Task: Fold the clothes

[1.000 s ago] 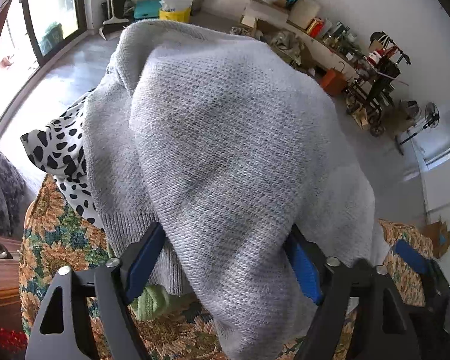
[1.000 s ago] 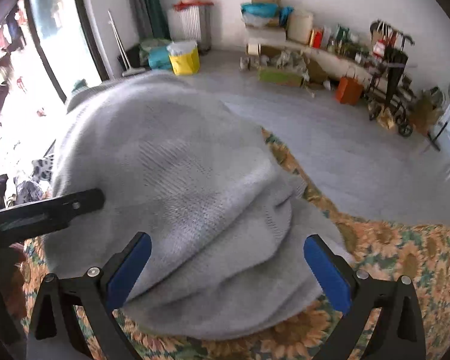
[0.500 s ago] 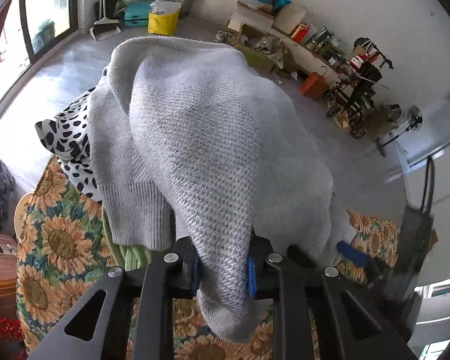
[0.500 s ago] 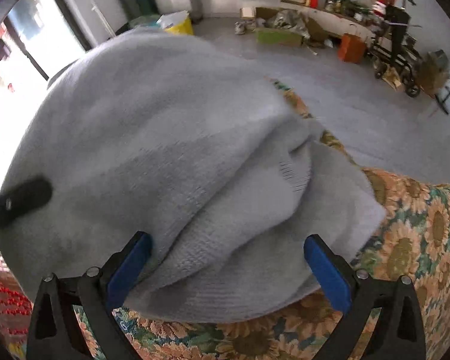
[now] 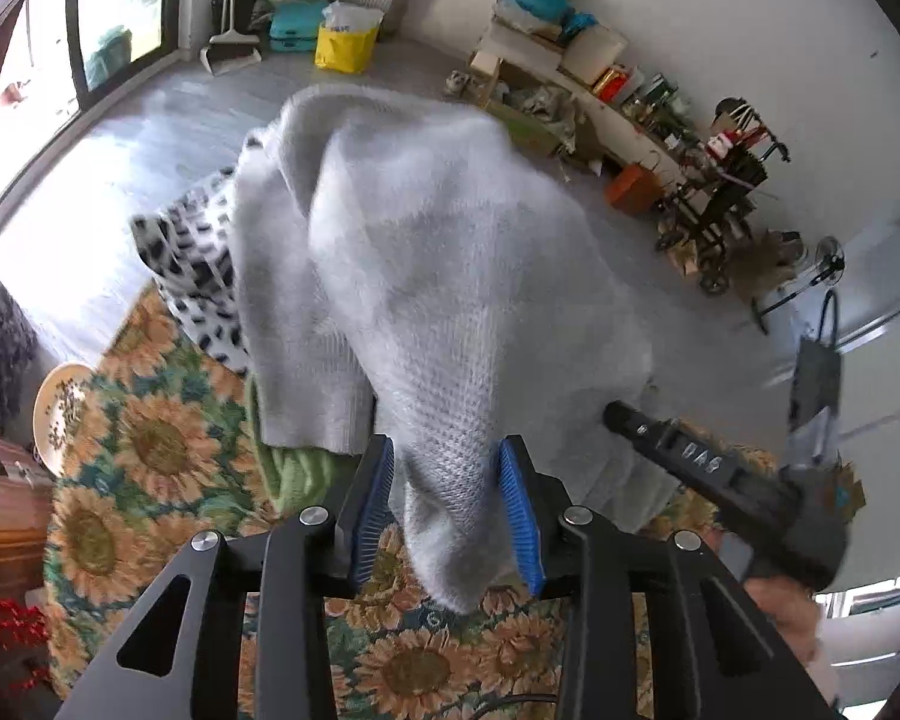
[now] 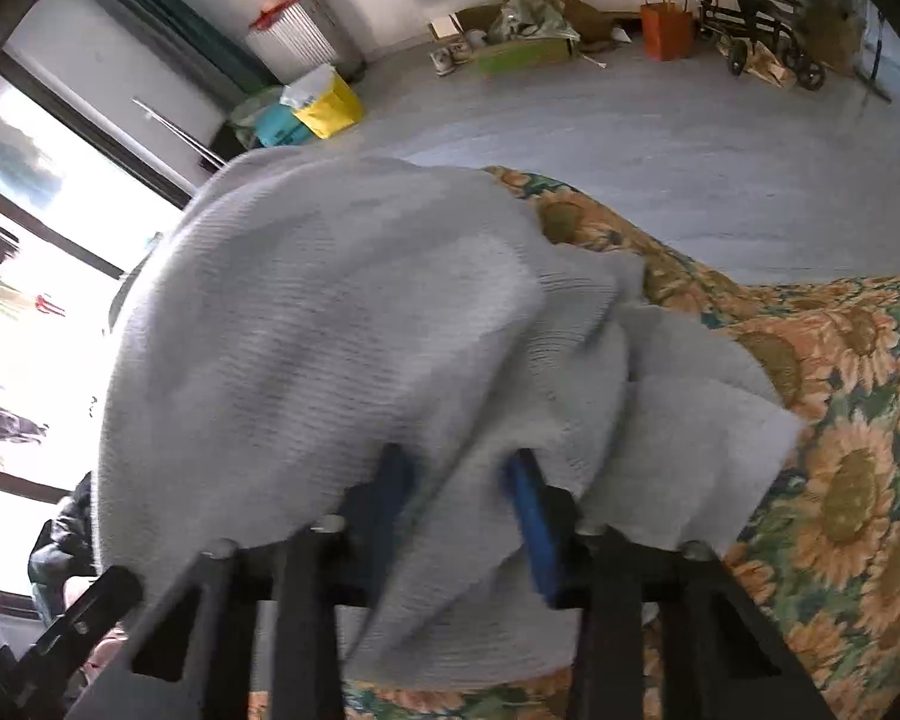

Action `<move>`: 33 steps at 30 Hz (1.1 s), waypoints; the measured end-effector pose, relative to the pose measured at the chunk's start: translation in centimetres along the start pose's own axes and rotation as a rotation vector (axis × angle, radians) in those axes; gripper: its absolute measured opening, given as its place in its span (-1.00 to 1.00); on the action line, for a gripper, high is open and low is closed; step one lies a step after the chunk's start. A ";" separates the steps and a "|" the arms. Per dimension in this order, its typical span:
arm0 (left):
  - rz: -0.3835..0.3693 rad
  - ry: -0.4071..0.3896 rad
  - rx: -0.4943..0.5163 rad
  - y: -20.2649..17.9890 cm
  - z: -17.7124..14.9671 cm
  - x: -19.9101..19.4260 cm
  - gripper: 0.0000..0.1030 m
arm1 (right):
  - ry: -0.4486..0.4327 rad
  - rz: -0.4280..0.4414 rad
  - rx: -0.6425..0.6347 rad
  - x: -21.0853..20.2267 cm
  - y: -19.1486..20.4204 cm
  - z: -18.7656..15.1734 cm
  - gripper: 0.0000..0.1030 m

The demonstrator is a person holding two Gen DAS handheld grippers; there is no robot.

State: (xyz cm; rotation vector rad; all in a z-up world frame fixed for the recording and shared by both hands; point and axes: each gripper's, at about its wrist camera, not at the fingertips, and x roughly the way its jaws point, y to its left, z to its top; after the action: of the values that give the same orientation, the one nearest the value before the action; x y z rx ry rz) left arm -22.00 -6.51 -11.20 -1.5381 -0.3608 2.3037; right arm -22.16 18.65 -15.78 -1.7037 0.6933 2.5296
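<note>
Grey knit, the sweater [image 5: 438, 276] lies heaped on the sunflower cloth [image 5: 138, 450], its long axis running away from the cameras toward the floor. The left gripper [image 5: 447, 501] is clenched on a fold of its near end. The right gripper [image 6: 462, 498] pinches another fold, partly buried in wool and blurred. A spotted garment [image 5: 192, 264] and a green one [image 5: 294, 474] show only partly from under the sweater.

One second ago both grippers stood wide open around the grey sweater [image 5: 450, 276]. Now the left gripper [image 5: 447, 510] and the right gripper [image 6: 462, 516] are both closed on its knit.
</note>
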 end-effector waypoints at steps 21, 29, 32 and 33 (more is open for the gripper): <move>0.143 0.195 0.456 -14.2 -2.3 11.3 -0.41 | -0.066 -0.067 0.186 -6.9 -9.2 -6.5 0.12; -0.058 0.134 0.094 -9.5 0.0 5.8 -0.82 | -0.063 -0.089 0.197 -7.7 -10.1 -5.9 0.64; -0.084 0.114 0.054 -7.8 -0.6 4.2 -0.82 | -0.070 -0.055 0.167 -7.0 -8.8 -4.7 0.72; -0.089 0.112 0.040 -7.2 -1.0 3.8 -0.82 | -0.074 -0.040 0.151 -6.9 -8.1 -4.2 0.73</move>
State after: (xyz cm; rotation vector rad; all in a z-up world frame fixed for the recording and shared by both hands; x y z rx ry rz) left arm -21.42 1.68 -11.90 -1.5905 -0.3444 2.1338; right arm -13.66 25.97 -13.82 -1.5524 0.8133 2.4308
